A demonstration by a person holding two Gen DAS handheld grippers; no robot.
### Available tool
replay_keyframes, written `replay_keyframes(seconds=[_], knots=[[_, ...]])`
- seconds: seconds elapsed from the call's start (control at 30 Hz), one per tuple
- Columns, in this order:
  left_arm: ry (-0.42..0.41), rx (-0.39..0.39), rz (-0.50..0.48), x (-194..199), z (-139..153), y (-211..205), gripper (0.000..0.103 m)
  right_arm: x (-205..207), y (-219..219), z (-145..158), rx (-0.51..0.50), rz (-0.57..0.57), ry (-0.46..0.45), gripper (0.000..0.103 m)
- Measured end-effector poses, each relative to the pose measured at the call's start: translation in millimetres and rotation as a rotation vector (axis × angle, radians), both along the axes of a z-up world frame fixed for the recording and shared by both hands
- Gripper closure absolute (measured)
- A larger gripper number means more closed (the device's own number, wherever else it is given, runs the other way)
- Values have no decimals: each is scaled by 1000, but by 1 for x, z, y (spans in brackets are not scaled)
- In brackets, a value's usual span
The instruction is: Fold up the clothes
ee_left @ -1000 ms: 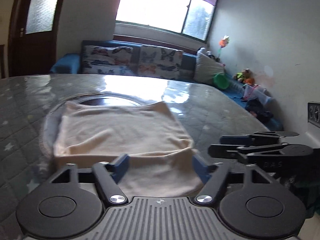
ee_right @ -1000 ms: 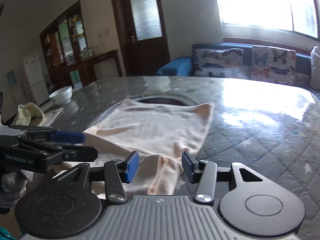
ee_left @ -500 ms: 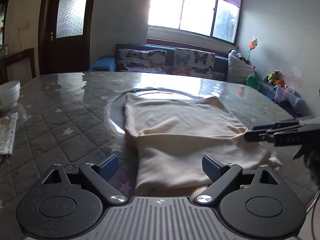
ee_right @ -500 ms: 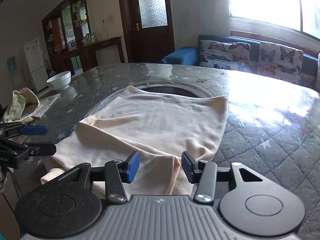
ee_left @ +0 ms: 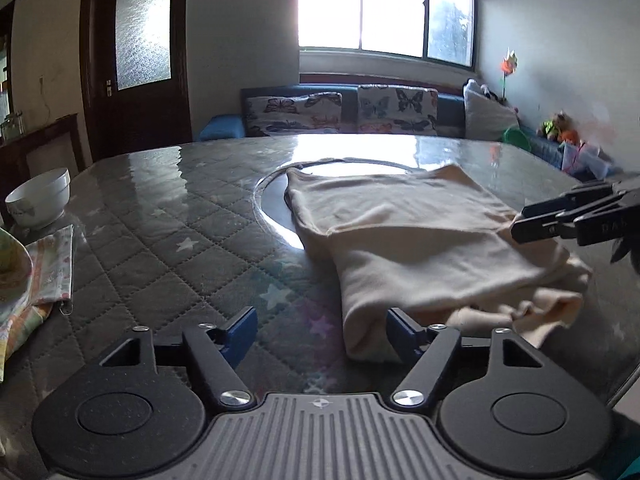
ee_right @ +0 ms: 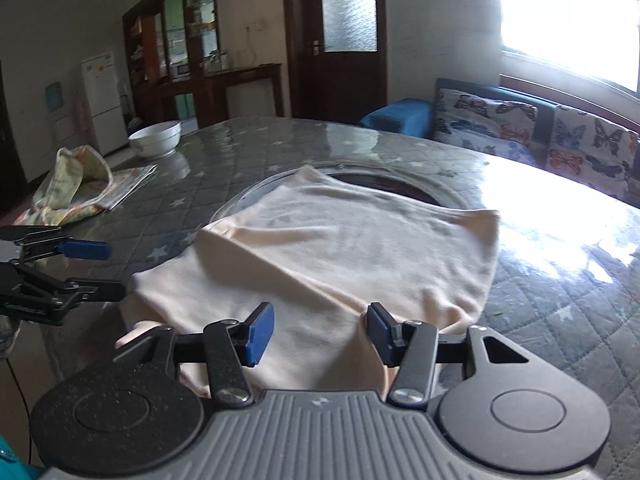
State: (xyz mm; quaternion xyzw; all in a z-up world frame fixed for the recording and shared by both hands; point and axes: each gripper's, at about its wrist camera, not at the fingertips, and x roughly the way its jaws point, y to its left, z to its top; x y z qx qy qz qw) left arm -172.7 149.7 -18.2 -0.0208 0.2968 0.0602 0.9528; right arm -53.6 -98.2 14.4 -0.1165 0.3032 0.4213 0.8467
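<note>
Very little text can be read here. In the left wrist view, the side of the right gripper carries pale raised letters, perhaps "DA", but they are cut by the picture edge and blurred. In the right wrist view, the side of the left gripper has a short white printed line, too small and soft to read. The white fridge at the far wall shows a small label whose writing cannot be made out.
</note>
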Motion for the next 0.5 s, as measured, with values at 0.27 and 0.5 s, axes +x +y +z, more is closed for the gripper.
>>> replay_keyframes(seconds=[0.27,0.5], knots=[[17,-7,48,4,-3,6,55,-23,33,-1,-30,162,-10,49],[0,-17,86,-6,1,12,56,-49,82,-3,-101,365,-48,54]])
